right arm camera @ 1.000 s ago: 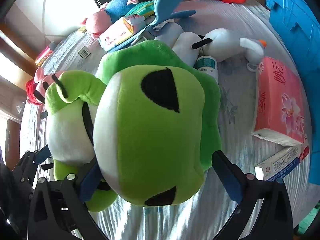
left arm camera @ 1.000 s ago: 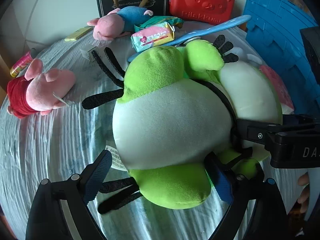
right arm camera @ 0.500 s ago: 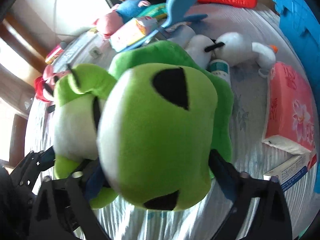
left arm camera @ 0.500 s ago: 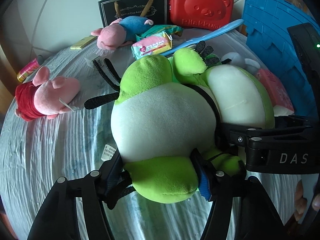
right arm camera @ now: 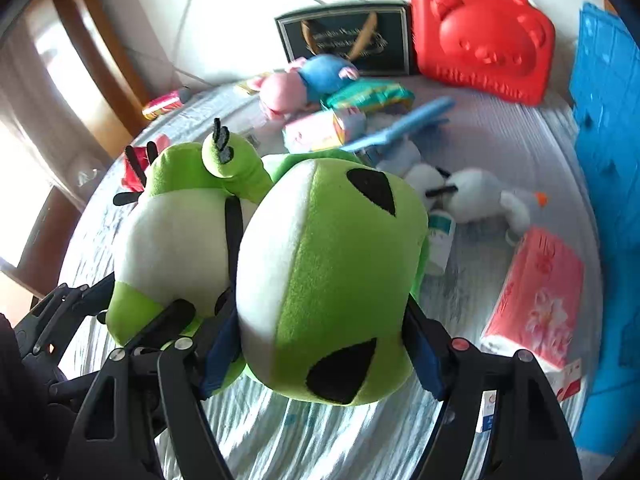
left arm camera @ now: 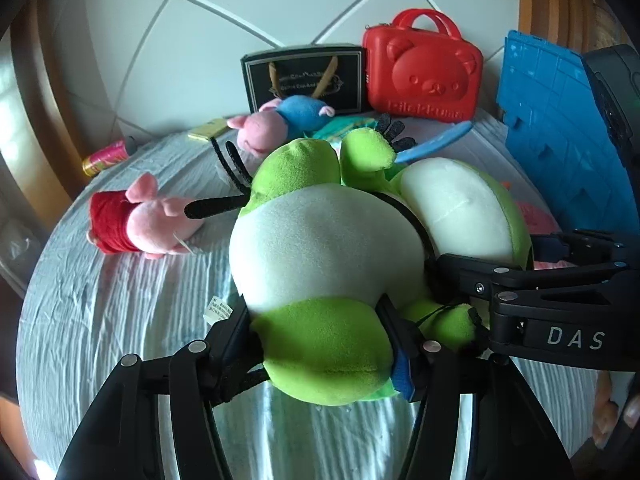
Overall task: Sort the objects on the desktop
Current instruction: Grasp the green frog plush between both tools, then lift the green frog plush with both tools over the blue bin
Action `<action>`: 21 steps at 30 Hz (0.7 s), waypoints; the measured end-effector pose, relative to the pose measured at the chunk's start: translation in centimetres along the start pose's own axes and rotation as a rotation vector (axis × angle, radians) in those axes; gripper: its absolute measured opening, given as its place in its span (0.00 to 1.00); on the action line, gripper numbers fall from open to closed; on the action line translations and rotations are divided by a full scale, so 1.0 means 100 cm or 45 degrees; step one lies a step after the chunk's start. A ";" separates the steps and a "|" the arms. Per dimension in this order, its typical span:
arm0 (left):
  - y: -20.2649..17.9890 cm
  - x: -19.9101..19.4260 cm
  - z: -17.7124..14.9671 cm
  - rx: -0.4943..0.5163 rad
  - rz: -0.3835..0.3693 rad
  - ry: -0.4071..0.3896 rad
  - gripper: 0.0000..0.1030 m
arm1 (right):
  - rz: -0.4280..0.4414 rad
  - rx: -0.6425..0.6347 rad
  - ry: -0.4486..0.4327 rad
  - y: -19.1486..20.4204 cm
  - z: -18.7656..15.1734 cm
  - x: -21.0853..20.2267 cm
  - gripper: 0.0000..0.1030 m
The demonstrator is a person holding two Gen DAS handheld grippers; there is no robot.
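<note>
I have the green frog plush (left arm camera: 324, 248) pinched at both ends above the table: my left gripper (left arm camera: 320, 344) has just been closing and now squeezes its green foot between the pads, while my right gripper (right arm camera: 320, 344) has also just been closing and now clamps the frog's big head (right arm camera: 332, 280). The toy hangs clear of the cloth.

Readable writing is sparse — "DAS" in pale letters on the side of the right gripper in the left view, and raised lettering on the red bear-face case (left arm camera: 424, 68) that looks like "Rilakkuma". The black gift bag (left arm camera: 304, 78) beside it carries gold script too small for me to read. The pink tissue pack (right arm camera: 540, 296) has red characters I cannot make out.

Everything sits on a pale, wrinkled tablecloth (left arm camera: 120, 320) — two pink pig plushes, a blue comb (right arm camera: 400, 132), a white snowman plush (right arm camera: 476, 196). Behind is a white tiled wall (left arm camera: 200, 40) with wooden trim.
</note>
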State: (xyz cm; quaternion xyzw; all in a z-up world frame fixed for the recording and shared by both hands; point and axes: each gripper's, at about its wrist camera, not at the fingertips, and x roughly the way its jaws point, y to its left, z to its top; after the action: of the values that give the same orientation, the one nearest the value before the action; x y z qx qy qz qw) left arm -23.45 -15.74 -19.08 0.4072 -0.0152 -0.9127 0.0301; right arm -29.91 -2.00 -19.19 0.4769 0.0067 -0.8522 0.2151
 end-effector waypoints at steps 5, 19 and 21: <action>0.012 -0.036 0.014 -0.007 0.042 -0.119 0.57 | 0.015 -0.060 -0.115 0.020 0.014 -0.032 0.71; 0.014 -0.143 0.083 0.054 -0.025 -0.456 0.57 | -0.134 -0.095 -0.514 0.059 0.048 -0.166 0.71; 0.005 -0.155 0.096 0.067 -0.048 -0.497 0.57 | -0.168 -0.091 -0.565 0.053 0.052 -0.187 0.71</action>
State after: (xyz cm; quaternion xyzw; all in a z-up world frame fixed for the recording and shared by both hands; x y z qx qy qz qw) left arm -20.24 -15.19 -1.18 0.2235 -0.0368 -0.9740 -0.0012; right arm -23.64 -1.24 -0.12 0.2686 0.0206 -0.9476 0.1717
